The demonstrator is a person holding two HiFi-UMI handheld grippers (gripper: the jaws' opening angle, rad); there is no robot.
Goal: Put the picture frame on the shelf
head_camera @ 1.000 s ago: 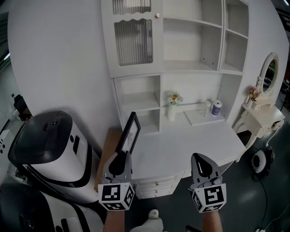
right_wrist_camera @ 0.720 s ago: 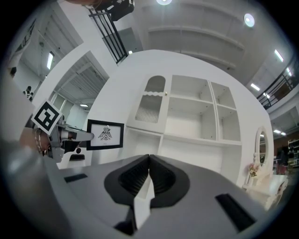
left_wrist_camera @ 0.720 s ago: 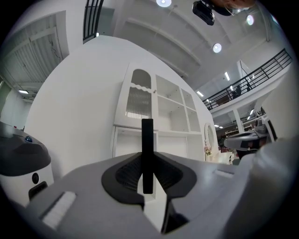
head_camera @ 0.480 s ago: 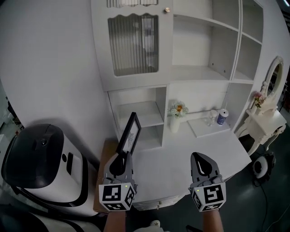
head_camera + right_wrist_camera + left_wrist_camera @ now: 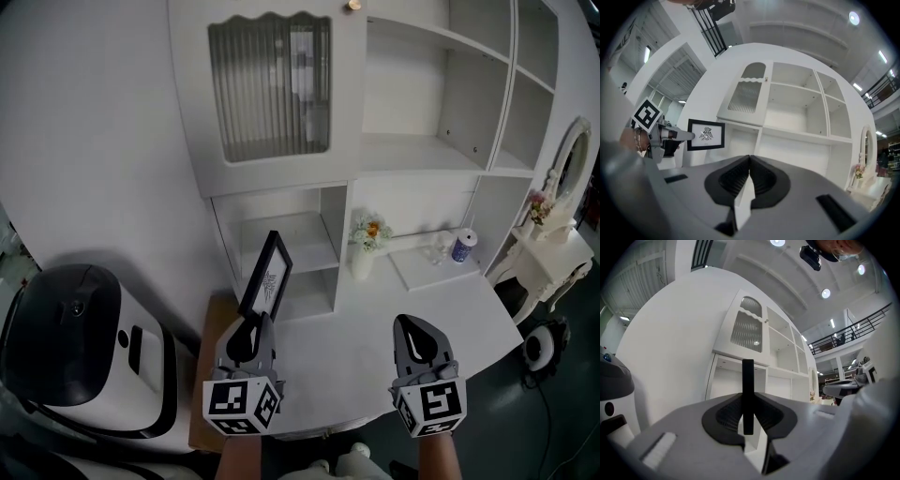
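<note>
A black picture frame (image 5: 266, 275) with a white print stands upright, edge-on, gripped at its lower edge by my left gripper (image 5: 247, 333). In the left gripper view the frame (image 5: 747, 394) rises as a thin black bar between the pads. The right gripper view shows the frame (image 5: 706, 134) face-on, held out by the left gripper (image 5: 670, 136). My right gripper (image 5: 418, 342) is shut and holds nothing; its jaws meet in the right gripper view (image 5: 749, 176). Ahead stands the white shelf unit (image 5: 394, 150) with open compartments; a low cubby (image 5: 281, 239) lies just beyond the frame.
On the white desk (image 5: 394, 319) stand a vase of flowers (image 5: 366, 246), a tray (image 5: 436, 267) and a blue can (image 5: 461, 247). A ribbed-glass cabinet door (image 5: 270, 89) is above. A black-and-white machine (image 5: 84, 347) sits at the left. A white dressing table with mirror (image 5: 553, 253) is on the right.
The view has drawn closer to the shelf unit and tilted up. Both grippers keep their places in the picture; the frame stays in the left one.
</note>
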